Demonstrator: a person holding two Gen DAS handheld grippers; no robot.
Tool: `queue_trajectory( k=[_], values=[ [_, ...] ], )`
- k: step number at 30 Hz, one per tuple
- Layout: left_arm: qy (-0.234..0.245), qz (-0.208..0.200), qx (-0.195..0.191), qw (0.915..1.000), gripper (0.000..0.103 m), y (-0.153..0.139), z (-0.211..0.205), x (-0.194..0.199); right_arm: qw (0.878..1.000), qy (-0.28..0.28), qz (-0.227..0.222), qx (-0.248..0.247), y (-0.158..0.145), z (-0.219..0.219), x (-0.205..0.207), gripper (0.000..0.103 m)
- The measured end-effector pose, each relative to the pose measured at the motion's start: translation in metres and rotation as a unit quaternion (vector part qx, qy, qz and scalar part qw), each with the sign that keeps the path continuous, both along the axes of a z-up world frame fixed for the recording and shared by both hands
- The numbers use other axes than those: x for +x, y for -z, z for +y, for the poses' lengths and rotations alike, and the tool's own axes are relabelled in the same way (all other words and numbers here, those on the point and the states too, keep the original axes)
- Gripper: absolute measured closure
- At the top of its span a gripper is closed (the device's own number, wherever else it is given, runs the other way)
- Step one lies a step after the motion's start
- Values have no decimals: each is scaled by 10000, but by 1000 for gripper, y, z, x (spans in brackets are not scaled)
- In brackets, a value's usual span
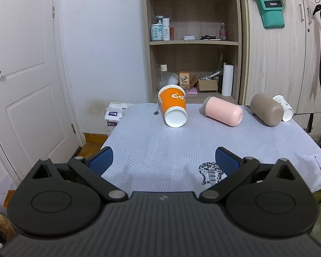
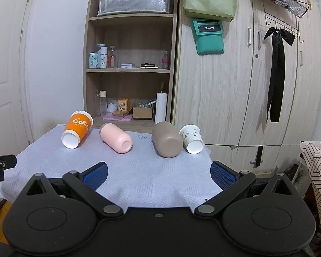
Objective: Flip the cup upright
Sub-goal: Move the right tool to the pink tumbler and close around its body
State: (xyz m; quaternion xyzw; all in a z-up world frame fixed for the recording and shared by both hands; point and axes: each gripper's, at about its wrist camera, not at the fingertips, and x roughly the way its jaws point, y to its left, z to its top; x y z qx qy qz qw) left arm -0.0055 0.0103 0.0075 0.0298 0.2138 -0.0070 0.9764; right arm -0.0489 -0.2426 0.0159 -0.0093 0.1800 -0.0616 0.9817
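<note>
Four cups lie tipped; orange cup (image 2: 77, 129) reads "CoCo". Both hand-held grippers (image 1: 164, 163) (image 2: 159, 175) spread, empty.

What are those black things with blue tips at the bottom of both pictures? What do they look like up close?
Those are the two hand-held tongs. The left tongs and right tongs look alike: a matte black ribbed body, two round black discs, angled black link arms with silver pivot pins, and two fingers faced with textured blue pads. No cables, sleeves or hands show.
</note>
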Motion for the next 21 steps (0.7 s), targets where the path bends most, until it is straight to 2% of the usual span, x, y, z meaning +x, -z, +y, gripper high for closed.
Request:
queue_trajectory(
  k=[5, 9, 12, 14, 16, 21],
  values=[
    [161, 24, 182, 9997, 0, -5, -6, 10, 9997, -225, -64, 35, -2, -1, 1, 0],
    [218, 88, 382, 9990, 0, -10, -13, 33, 9927, -1049, -371, 468, -9, -10, 9, 0],
    [266, 294, 108, 9992, 0, -9, -10, 60, 9817, -1749, -289, 691, -12, -14, 29, 0],
    [358, 514, -205, 9978, 0, -5, -5, 80, 9768, -2037, -127, 655, -12, -13, 50, 0],
    [352, 714, -512, 9955, 0, 3, 0, 100, 9730, -2274, 38, 381, -12, -8, 72, 0],
    [254, 986, -777, 9918, 0, 24, 4, 137, 9626, -2671, 406, -219, 0, 4, 129, 0]
  ],
)
